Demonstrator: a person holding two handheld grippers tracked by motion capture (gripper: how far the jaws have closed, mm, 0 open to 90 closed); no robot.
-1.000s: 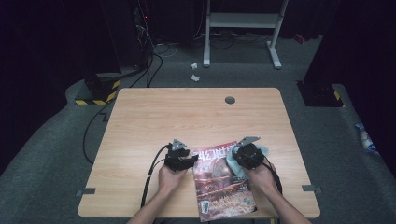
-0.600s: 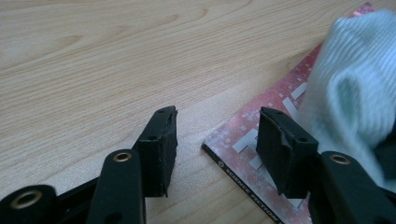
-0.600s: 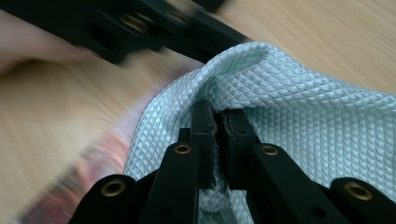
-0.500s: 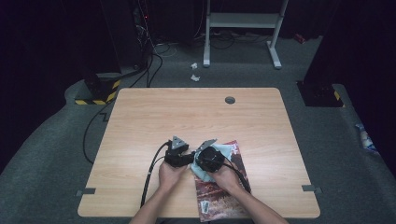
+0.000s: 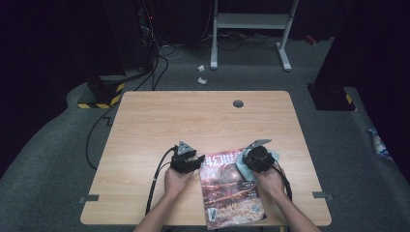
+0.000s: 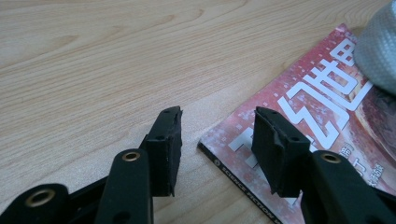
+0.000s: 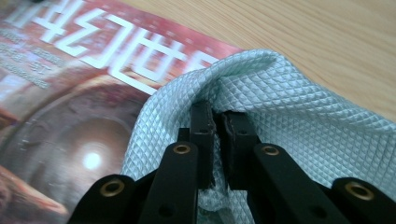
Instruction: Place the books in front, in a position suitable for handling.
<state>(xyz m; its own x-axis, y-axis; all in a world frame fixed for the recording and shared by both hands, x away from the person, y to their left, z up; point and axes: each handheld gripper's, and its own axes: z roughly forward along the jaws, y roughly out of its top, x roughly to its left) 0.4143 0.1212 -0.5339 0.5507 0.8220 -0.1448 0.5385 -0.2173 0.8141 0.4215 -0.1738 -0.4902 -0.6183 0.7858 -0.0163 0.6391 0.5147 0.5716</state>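
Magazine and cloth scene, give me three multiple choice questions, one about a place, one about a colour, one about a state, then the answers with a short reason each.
1. Where does the magazine lie on the table?
A. by the far edge
B. by the near edge, between the two hands
C. at the left corner

2. What colour is the cloth?
A. pale blue
B. yellow
C. black

3. How do the left gripper jaws stand?
A. shut on the cloth
B. shut on the magazine
C. open, with one jaw over the magazine's corner

Answers:
1. B, the high view shows it at the near edge between the hands.
2. A, the right gripper view shows a pale blue waffle weave, pinched by the right gripper.
3. C, the left gripper view shows a clear gap between the jaws.
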